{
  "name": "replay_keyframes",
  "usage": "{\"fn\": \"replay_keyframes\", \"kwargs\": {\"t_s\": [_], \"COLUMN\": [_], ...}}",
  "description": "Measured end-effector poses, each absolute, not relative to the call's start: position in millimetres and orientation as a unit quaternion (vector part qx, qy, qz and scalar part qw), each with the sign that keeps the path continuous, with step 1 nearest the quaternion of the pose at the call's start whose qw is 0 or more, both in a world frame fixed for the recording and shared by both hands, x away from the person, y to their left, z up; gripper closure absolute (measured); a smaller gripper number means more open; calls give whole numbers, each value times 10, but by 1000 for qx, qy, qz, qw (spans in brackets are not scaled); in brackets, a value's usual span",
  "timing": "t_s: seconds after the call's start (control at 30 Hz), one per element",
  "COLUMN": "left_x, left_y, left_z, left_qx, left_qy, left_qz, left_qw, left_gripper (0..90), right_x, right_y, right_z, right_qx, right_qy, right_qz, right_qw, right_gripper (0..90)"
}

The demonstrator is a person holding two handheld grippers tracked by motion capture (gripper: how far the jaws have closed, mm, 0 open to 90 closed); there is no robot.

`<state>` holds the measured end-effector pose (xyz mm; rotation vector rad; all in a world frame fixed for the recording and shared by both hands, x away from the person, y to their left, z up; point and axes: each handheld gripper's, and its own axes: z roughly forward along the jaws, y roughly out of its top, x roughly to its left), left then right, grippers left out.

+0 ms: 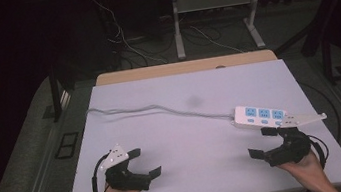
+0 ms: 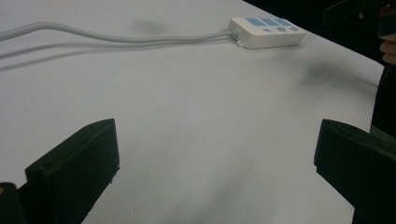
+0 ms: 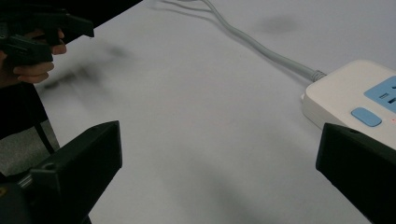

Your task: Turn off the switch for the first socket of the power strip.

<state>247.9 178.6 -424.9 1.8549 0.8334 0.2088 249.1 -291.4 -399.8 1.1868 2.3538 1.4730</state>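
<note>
A white power strip (image 1: 259, 115) with blue sockets lies on the right side of the white table top (image 1: 187, 88). Its grey cable (image 1: 160, 108) runs off to the left rear. My right gripper (image 1: 261, 143) rests just in front of the strip, open, with nothing between its jaws. In the right gripper view the strip (image 3: 355, 102) sits close beside the right jaw, apart from it. My left gripper (image 1: 145, 162) stands open near the front left, far from the strip (image 2: 266, 31), and holds nothing.
The table's front edge runs right behind both hands. A wooden edge (image 1: 184, 67) shows behind the white board. Beyond it are dark floor, loose cables (image 1: 125, 41) and the legs of another table (image 1: 177, 24). Bare table surface lies between the two grippers.
</note>
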Motion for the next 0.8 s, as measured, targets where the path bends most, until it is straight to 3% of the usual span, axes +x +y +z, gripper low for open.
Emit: {"fn": "replay_keyframes", "kwargs": {"t_s": [0.8], "left_x": [2467], "left_y": [1792], "left_z": [-4256], "left_qx": [772], "left_qy": [350], "left_qz": [82], "left_qw": [524], "left_gripper": [0], "right_x": [2770], "right_y": [-2911], "right_z": [-3677], "right_qx": [369], "right_qy": [805], "right_qz": [460], "right_qw": [67], "right_gripper": [2]}}
